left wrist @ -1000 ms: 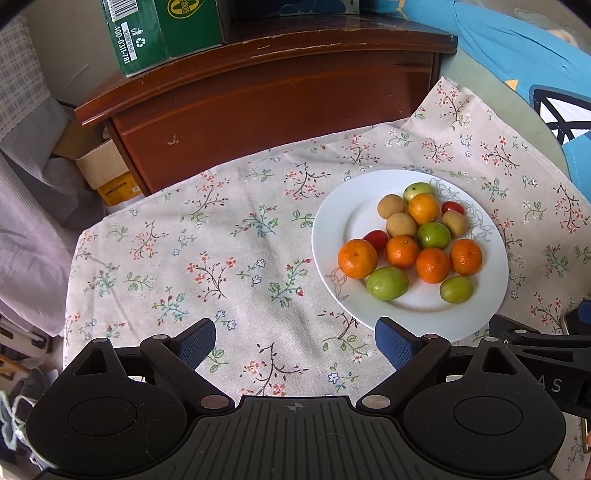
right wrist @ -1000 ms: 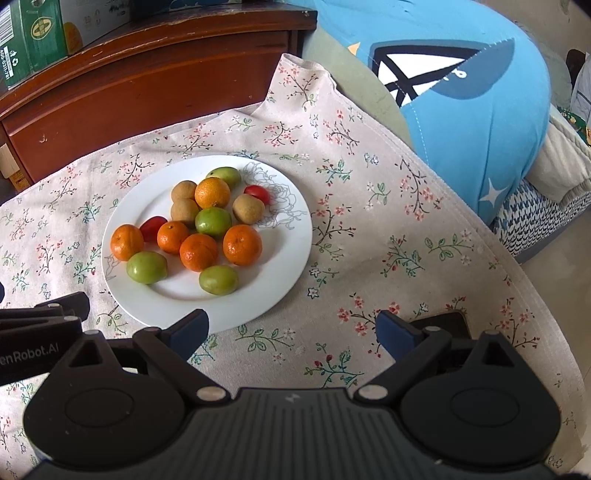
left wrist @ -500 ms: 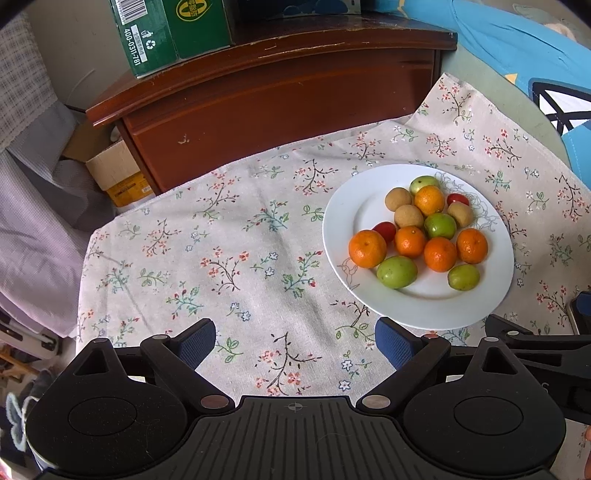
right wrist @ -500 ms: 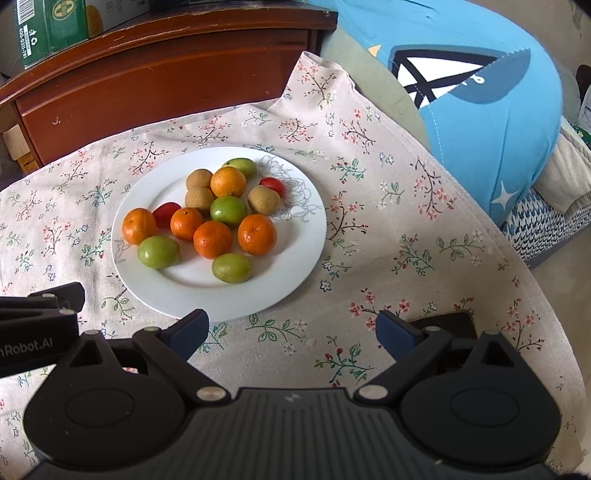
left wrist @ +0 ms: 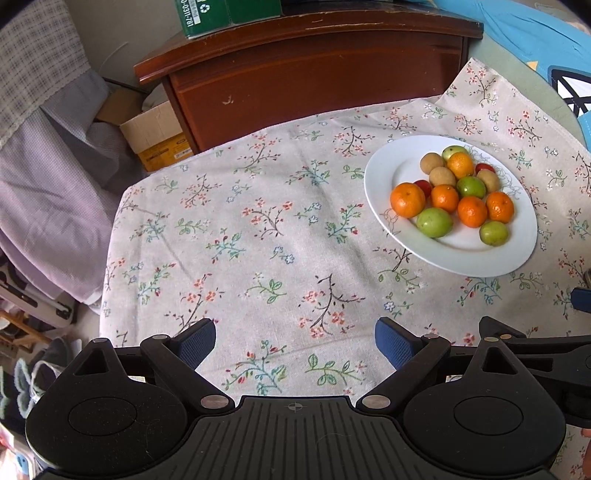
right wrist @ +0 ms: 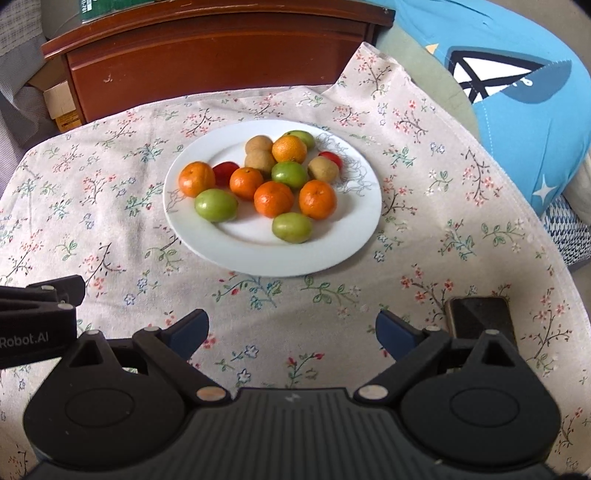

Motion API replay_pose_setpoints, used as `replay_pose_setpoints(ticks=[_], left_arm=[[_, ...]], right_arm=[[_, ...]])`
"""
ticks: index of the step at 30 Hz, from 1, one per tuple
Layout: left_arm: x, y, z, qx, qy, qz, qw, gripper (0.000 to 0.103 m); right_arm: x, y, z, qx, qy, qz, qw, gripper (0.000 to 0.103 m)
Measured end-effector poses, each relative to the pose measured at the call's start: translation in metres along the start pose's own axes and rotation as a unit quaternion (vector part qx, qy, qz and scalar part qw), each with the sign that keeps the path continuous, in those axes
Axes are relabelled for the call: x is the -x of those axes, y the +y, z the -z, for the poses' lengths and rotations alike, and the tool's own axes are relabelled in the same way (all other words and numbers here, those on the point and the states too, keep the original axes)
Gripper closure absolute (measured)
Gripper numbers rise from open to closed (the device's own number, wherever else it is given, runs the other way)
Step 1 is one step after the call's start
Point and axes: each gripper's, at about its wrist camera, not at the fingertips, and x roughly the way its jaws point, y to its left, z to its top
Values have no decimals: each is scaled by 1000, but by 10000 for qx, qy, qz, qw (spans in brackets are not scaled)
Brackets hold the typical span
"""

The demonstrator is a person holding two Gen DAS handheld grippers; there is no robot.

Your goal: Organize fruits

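A white plate [left wrist: 461, 258] [right wrist: 258, 254] on a floral tablecloth [left wrist: 240, 229] holds a pile of fruit: several oranges [right wrist: 274, 198], several green fruits [right wrist: 216, 205], brown kiwis [right wrist: 323, 169] and small red fruits [right wrist: 224, 172]. My left gripper [left wrist: 295, 343] hovers open over bare cloth, left of and nearer than the plate, nothing between its fingers. My right gripper [right wrist: 291, 332] is open too, just in front of the plate's near rim, empty. In the left wrist view the right gripper's body [left wrist: 535, 350] shows at the right edge.
A dark wooden cabinet [left wrist: 314, 74] with a green box [left wrist: 221, 14] on top stands behind the table. A cardboard box [left wrist: 155, 136] and lilac fabric [left wrist: 48, 177] lie at the left. A blue cushion [right wrist: 517, 92] sits at the right. A dark phone [right wrist: 480, 317] lies by my right finger.
Both grippers have shifted: in the left view the plate slid rightward and farther, with more cloth showing; in the right view the plate moved toward centre. Both stay open and empty.
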Motion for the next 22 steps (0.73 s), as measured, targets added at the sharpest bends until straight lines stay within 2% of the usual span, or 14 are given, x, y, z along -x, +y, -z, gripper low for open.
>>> replay_pose_setpoints(ticks=[5, 7, 9, 15, 22], left_arm=[[1, 15, 21, 135, 144, -75, 9998, 8], [2, 21, 30, 188, 195, -104, 9996, 8], [4, 25, 38, 198, 231, -153, 9994, 8], [9, 33, 54, 204, 278, -171, 9993, 8], [8, 41, 57, 290, 281, -122, 9991, 8]], right_arm=[[-6, 13, 19, 38, 232, -391, 9990, 6], [-6, 17, 25, 57, 202, -558, 9982, 6], [-5, 20, 33, 16, 77, -683, 9976, 6], [2, 34, 58, 265, -532, -578, 9966, 5], [-7, 37, 62, 321, -1081, -654, 9915, 1]])
